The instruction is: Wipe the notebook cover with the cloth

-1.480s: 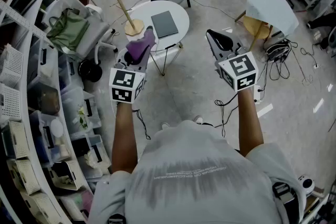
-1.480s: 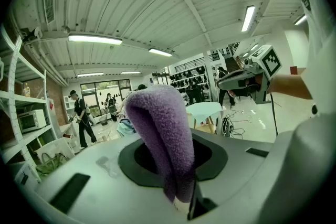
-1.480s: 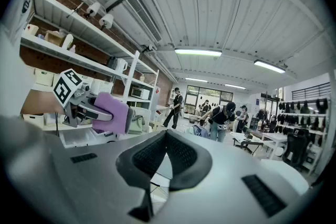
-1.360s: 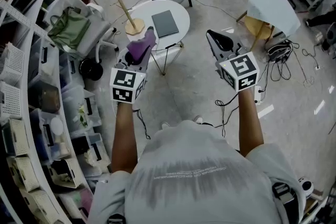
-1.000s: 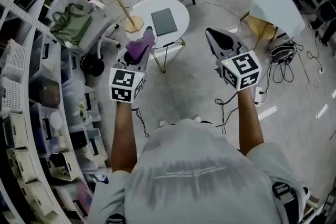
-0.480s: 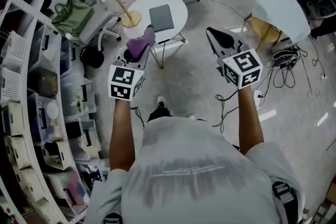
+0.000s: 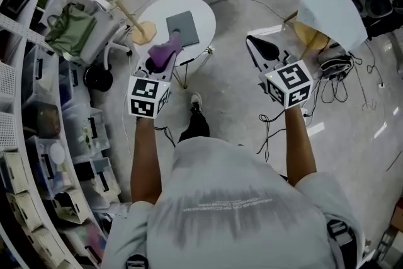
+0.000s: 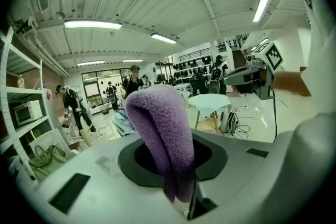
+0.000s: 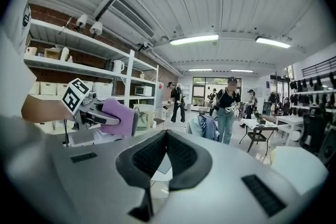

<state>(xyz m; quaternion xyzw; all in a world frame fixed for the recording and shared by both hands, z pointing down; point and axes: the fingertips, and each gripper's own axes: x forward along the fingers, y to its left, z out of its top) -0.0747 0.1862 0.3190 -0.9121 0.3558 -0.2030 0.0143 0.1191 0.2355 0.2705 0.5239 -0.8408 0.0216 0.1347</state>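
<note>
While the grey notebook (image 7: 182, 29) lies untouched on the small round white counter (image 7: 203, 9), a person stands just short of it on the workshop floor, both arms held out. The left gripper (image 7: 158, 61) is clamped on a purple cloth (image 7: 166, 49), a fold of which stands out past its jaws; in the head view it sits over the counter's near edge. The right gripper (image 7: 252, 43) is closed on nothing, well off to the right. Wiping appears not yet begun: the cloth is in hand, but it has to be brought onto the cover and rubbed across.
</note>
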